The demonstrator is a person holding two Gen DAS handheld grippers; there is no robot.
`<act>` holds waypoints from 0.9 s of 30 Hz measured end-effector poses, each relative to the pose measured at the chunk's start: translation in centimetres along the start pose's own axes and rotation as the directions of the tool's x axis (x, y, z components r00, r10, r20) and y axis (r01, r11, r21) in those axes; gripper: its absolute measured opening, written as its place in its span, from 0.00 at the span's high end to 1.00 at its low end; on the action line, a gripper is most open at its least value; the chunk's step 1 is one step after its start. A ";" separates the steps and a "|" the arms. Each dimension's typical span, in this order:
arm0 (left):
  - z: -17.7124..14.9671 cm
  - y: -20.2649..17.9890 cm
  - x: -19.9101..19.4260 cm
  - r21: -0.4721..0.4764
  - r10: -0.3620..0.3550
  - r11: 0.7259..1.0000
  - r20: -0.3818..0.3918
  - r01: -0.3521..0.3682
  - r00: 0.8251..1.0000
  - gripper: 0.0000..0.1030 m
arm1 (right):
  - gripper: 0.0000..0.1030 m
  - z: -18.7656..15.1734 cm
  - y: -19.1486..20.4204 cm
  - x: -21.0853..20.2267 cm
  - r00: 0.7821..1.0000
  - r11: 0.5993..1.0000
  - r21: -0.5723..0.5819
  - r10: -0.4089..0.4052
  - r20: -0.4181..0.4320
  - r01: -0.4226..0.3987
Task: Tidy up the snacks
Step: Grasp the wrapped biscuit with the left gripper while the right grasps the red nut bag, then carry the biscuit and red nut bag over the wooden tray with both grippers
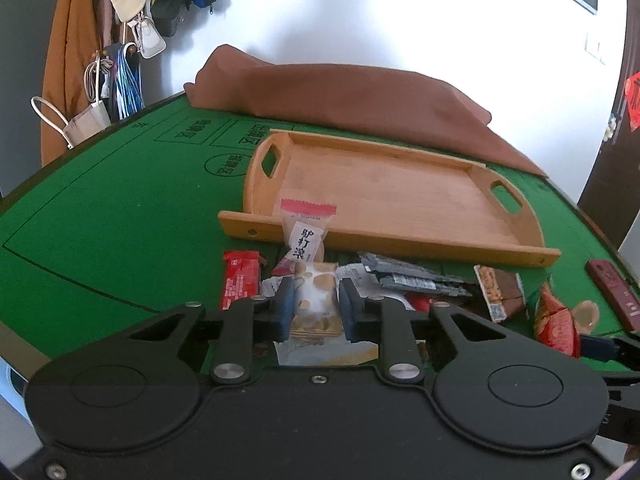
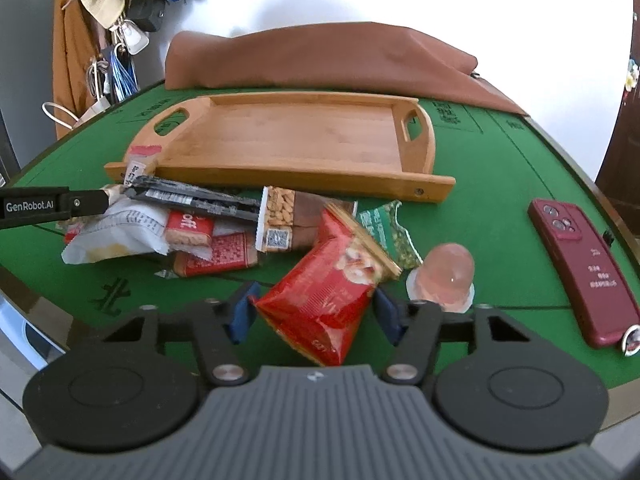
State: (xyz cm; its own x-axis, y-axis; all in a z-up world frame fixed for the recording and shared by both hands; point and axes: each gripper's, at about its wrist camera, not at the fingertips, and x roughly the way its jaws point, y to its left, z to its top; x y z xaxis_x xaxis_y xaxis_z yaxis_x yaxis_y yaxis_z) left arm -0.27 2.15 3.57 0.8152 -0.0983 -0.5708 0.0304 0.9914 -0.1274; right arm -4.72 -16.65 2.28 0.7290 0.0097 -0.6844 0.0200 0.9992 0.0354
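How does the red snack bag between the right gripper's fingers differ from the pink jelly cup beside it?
The red snack bag is an opaque, crinkled foil pouch lying tilted; the pink jelly cup is a translucent, smooth dome standing on its flat rim. The bag sits between the right gripper fingers, while the cup stands free just outside them. The bag looks clearly larger than the cup. Both rest on the green table, outside the wooden tray.

"GenRobot.AI" is printed on the black arm (image 2: 38, 205) at nine o'clock, "驴打滚" on the clear candy wrapper (image 1: 306, 236), and "北" on the green table (image 2: 111, 295).
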 end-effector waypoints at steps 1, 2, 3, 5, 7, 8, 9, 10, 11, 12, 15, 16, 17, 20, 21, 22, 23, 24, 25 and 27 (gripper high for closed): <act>0.1 0.1 -0.2 -0.004 -0.002 1.000 0.006 0.002 1.000 0.78 | 0.41 0.1 0.1 -0.2 1.000 1.000 -0.005 0.002 0.008 -0.002; 0.2 0.1 -0.4 -0.006 -0.001 1.000 0.013 0.002 1.000 0.79 | 0.41 0.2 0.2 -0.3 1.000 1.000 -0.010 0.005 0.015 -0.005; 0.3 0.2 -0.7 -0.006 -0.001 1.000 0.023 0.001 1.000 0.79 | 0.41 0.4 0.3 -0.5 1.000 1.000 -0.017 0.008 0.023 -0.008; 0.5 0.3 -1.1 -0.012 -0.002 1.000 0.037 0.003 0.999 0.79 | 0.41 0.7 0.5 -0.8 0.999 1.000 -0.025 0.013 0.038 -0.012; 0.9 0.6 -1.3 -0.023 -0.013 1.000 0.043 0.014 0.999 0.80 | 0.41 1.1 0.5 -1.1 0.998 0.999 -0.029 0.020 0.054 -0.019; 1.1 0.6 -1.3 -0.023 -0.015 1.000 0.048 0.016 0.999 0.80 | 0.41 1.4 0.5 -1.2 0.998 0.999 -0.031 0.021 0.063 -0.019; 1.2 0.6 -1.4 -0.021 -0.014 1.000 0.052 0.015 0.999 0.89 | 0.41 1.6 0.4 -1.3 0.997 0.999 -0.033 0.020 0.073 -0.017; 1.4 0.7 -1.4 -0.018 -0.010 1.000 0.056 0.011 0.998 0.98 | 0.41 1.9 0.3 -1.3 0.996 0.999 -0.035 0.019 0.083 -0.016; 1.5 0.7 -1.3 -0.018 -0.006 1.000 0.059 0.007 0.998 0.98 | 0.41 2.2 0.2 -1.3 0.996 0.999 -0.033 0.018 0.089 -0.015; 1.6 0.7 -1.2 -0.017 -0.006 1.000 0.059 0.007 0.998 0.98 | 0.41 2.5 0.0 -1.2 0.995 1.000 -0.028 0.017 0.095 -0.015; 1.7 1.1 -0.8 -0.033 -0.021 0.999 0.033 0.023 0.999 0.97 | 0.41 3.2 -0.5 -0.7 0.995 1.000 -0.014 0.013 0.099 -0.012; 1.5 1.1 -0.7 -0.038 -0.021 0.999 0.030 0.022 0.999 0.92 | 0.41 3.2 -0.6 -0.6 0.995 1.000 -0.011 0.008 0.099 -0.007; 1.2 1.1 -0.7 -0.031 -0.020 0.999 0.025 0.020 0.999 0.91 | 0.41 3.3 -0.7 -0.4 0.995 1.000 -0.011 0.004 0.099 -0.003; 0.3 1.0 -0.6 -0.011 0.002 1.000 0.017 -0.001 1.000 0.80 | 0.41 3.2 -0.7 -0.3 0.995 1.000 -0.011 0.001 0.100 0.001; 0.1 1.0 -0.6 -0.010 0.006 1.000 0.017 -0.006 1.000 0.72 | 0.41 3.2 -0.8 -0.2 0.995 1.000 -0.010 0.001 0.099 0.000; -0.1 1.1 -0.5 -0.010 0.012 1.000 0.017 -0.012 1.000 0.64 | 0.41 3.1 -0.7 -0.2 0.995 1.000 -0.008 0.002 0.097 -0.001; -0.3 1.2 -0.5 -0.011 0.020 1.000 0.016 -0.019 1.000 0.64 | 0.41 3.0 -0.7 -0.1 0.995 1.000 -0.006 0.002 0.095 -0.002; -0.3 1.3 -0.5 -0.010 0.024 1.000 0.013 -0.024 1.000 0.64 | 0.41 3.0 -0.7 -0.1 0.996 1.000 -0.005 0.003 0.093 -0.003; -0.4 1.4 -0.4 -0.011 0.032 0.999 0.008 -0.032 0.999 0.64 | 0.40 2.9 -0.7 -0.1 0.996 1.000 -0.005 0.003 0.092 -0.003; -0.7 1.7 -0.2 -0.012 0.052 0.999 -0.004 -0.052 0.999 0.64 | 0.40 2.8 -0.7 -0.1 0.996 1.000 -0.003 0.002 0.091 -0.002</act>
State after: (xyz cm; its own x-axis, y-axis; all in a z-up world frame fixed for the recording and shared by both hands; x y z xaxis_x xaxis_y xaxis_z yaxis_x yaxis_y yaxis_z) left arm -0.76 3.80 2.88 0.8132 -0.0467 -0.5801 -0.0194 0.9940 -0.1072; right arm -2.85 -17.49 4.37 0.7882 0.0085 -0.6154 0.0161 0.9993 0.0344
